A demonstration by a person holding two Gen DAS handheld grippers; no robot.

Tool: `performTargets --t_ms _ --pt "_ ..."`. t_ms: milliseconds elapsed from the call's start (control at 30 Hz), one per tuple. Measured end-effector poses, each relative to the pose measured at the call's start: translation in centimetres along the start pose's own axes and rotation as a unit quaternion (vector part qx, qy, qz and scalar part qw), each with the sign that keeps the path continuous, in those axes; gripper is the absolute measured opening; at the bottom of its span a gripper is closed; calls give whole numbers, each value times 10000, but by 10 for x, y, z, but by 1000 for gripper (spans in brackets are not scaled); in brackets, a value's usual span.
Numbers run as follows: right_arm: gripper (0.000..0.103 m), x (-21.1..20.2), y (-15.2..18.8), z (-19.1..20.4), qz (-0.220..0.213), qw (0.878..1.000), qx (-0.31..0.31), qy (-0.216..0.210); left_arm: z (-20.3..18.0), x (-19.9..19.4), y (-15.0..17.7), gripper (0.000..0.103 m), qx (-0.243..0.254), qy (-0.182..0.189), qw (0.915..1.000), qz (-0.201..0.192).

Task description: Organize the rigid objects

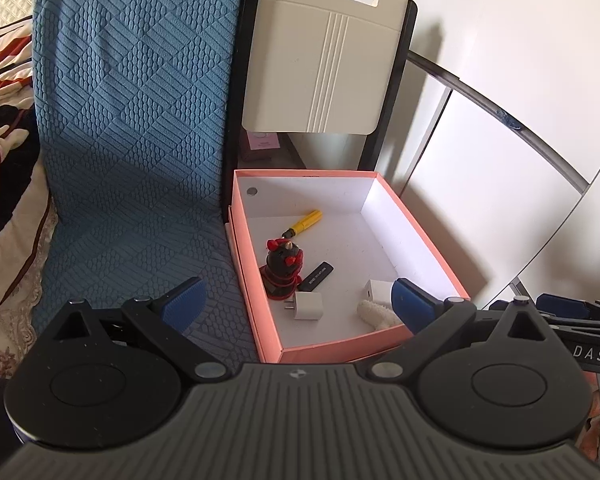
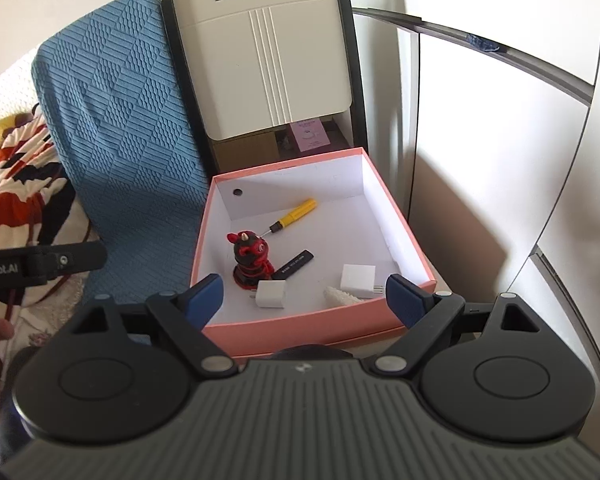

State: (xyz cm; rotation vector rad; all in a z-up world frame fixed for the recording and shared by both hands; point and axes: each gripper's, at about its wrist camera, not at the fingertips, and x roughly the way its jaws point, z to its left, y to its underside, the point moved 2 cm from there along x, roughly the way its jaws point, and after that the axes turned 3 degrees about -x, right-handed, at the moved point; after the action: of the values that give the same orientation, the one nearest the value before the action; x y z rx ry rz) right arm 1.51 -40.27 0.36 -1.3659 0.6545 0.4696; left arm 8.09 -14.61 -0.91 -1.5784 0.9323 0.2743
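Note:
A pink box (image 1: 260, 312) (image 2: 300, 328) with a white inside holds a yellow screwdriver (image 1: 306, 222) (image 2: 294, 214), a black and red figurine (image 1: 283, 266) (image 2: 252, 256), a black flat stick (image 1: 318, 276) (image 2: 294, 264), two white charger plugs (image 1: 308, 305) (image 1: 376, 290) (image 2: 271, 294) (image 2: 358, 276) and a white fuzzy piece (image 1: 376, 314) (image 2: 340, 296). My left gripper (image 1: 296, 304) is open and empty in front of the box. My right gripper (image 2: 304, 298) is open and empty, also just short of the box's near wall.
A blue textured cover (image 1: 132, 120) (image 2: 120, 120) lies left of the box, a patterned blanket (image 1: 4, 120) further left. A beige folding chair back (image 1: 324, 60) (image 2: 268, 60) stands behind the box. White wall and cabinet panels (image 1: 500, 160) are on the right.

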Motion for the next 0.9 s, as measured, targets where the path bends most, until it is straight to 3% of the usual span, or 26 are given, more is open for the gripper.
performTargets --t_ms 900 --pt "90 -1 1 0 8 10000 46 74 -2 -1 -3 101 60 -14 10000 -18"
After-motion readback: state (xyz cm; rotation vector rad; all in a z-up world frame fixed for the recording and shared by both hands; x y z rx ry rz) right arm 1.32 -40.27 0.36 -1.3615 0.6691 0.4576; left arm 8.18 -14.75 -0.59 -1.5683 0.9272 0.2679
